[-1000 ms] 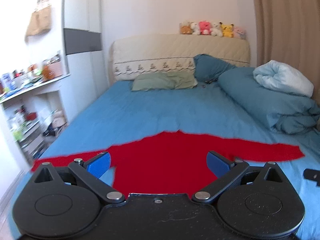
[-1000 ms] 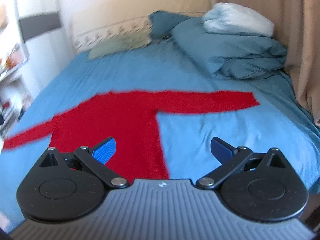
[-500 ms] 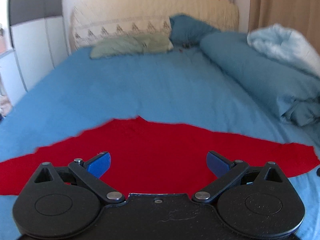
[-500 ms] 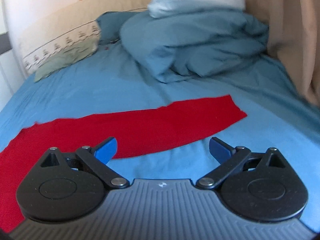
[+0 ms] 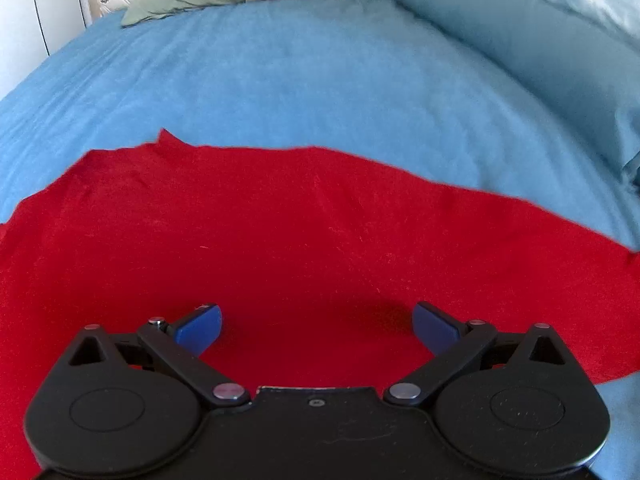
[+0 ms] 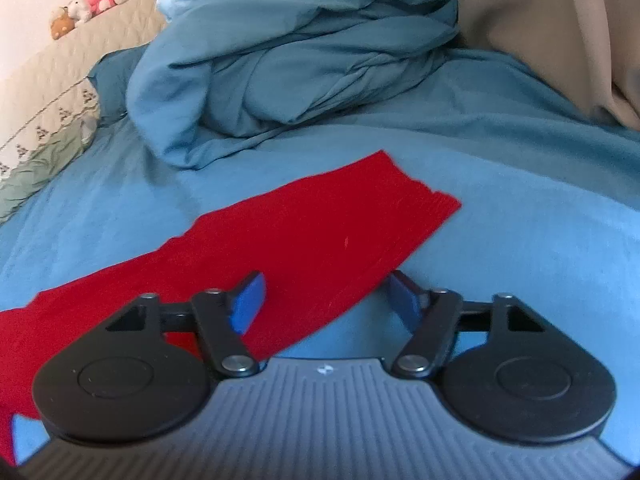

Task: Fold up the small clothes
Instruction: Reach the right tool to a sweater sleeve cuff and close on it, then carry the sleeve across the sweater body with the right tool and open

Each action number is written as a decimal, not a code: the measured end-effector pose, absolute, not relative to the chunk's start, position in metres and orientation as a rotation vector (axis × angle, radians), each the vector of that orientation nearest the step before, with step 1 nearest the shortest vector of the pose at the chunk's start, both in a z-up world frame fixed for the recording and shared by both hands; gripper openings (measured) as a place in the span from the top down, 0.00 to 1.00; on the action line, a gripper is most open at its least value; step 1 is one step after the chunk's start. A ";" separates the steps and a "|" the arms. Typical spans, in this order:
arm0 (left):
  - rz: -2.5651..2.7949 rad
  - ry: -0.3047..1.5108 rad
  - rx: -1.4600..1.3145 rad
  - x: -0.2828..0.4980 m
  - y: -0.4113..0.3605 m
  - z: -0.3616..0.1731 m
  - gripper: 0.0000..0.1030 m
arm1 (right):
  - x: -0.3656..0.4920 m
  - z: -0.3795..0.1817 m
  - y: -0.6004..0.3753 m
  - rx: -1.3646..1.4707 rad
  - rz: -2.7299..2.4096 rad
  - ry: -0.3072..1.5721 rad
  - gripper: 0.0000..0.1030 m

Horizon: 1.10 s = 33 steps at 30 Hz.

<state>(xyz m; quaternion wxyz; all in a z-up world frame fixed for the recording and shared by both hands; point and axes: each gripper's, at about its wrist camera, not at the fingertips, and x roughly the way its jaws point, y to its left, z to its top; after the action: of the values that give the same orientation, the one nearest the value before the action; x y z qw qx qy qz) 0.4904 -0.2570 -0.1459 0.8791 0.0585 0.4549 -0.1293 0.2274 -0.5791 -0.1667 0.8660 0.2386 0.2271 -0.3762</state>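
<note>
Grippers first: your left gripper [image 5: 316, 326] is spread wide over the red garment [image 5: 300, 240]; your right gripper [image 6: 326, 300] straddles its sleeve [image 6: 320, 224], fingers apart. Sleeve runs left-to-right, cuff rightward, flat on the blue bedsheet [image 5: 300, 80].

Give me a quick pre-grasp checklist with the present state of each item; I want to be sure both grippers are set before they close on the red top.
1. Left gripper open: ok, jaws spread wide.
2. Right gripper open: ok, jaws apart.
3. Red top under the left gripper: ok, cloth fills the gap between its fingers.
4. Sleeve lined up for the right gripper: ok, its lower edge runs between the fingers, short of the cuff.
5. Sleeve lying flat on the blue sheet: ok, no folds visible.
6. Fingers touching the cloth: cannot tell from either wrist view.
</note>
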 end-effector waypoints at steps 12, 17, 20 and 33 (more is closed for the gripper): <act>-0.289 0.966 0.133 0.504 -0.251 -0.146 0.00 | 0.251 -0.136 -0.565 0.455 -0.738 0.437 0.79; -0.231 0.834 0.165 0.486 -0.207 -0.115 0.00 | 0.294 -0.071 -0.510 0.444 -0.465 0.355 0.79; -0.229 0.743 0.164 0.474 -0.171 -0.094 0.00 | 0.338 -0.034 -0.447 0.379 -0.266 0.316 0.79; -0.144 0.863 -0.059 0.456 -0.002 -0.121 0.00 | 0.451 -0.155 -0.187 -0.001 0.157 0.630 0.79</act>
<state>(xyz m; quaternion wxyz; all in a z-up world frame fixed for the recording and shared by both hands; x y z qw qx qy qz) 0.4562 -0.0016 -0.1206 0.9053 -0.0284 0.4180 -0.0696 0.4507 -0.1874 -0.1553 0.9477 -0.0005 0.3096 0.0772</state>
